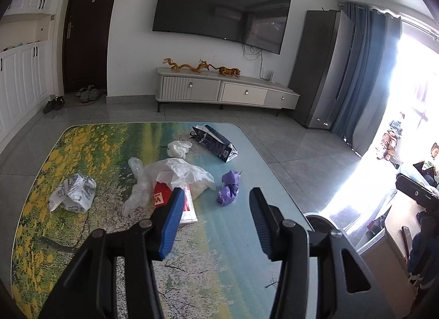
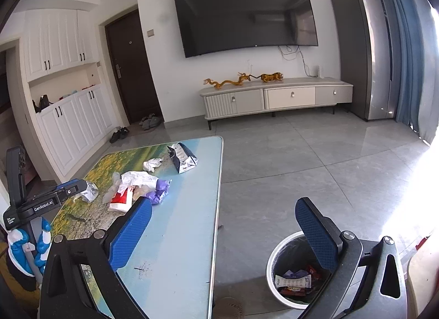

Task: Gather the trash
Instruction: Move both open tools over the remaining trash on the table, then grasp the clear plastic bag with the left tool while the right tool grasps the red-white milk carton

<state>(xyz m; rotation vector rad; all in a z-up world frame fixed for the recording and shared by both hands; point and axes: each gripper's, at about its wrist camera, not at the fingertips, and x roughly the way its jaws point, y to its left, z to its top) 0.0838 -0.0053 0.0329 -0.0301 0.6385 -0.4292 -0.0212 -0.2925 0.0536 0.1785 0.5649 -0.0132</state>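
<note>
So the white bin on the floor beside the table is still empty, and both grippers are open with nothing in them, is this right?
Not quite: the white bin already holds several wrappers, as the right wrist view shows. It does stand on the floor beside the table, and the left gripper and right gripper are open and hold nothing.

The table (image 1: 82, 236) in front of me wears a printed landscape cover, yellow flowers on one side, pale blue on the other. Scattered on it: a crumpled printed plastic bag (image 1: 72, 194) well apart to the left; a clear plastic bag (image 1: 175, 172) draped over a red-and-white package (image 1: 186, 203); a purple wrapper (image 1: 229, 187) just beside that pile; a white tissue wad (image 1: 178, 148) farther back; a dark carton (image 1: 215, 143) lying on its side near the far edge. On the grey tile floor (image 2: 301, 159) beside the table stands a white bin (image 2: 274, 261).
</note>
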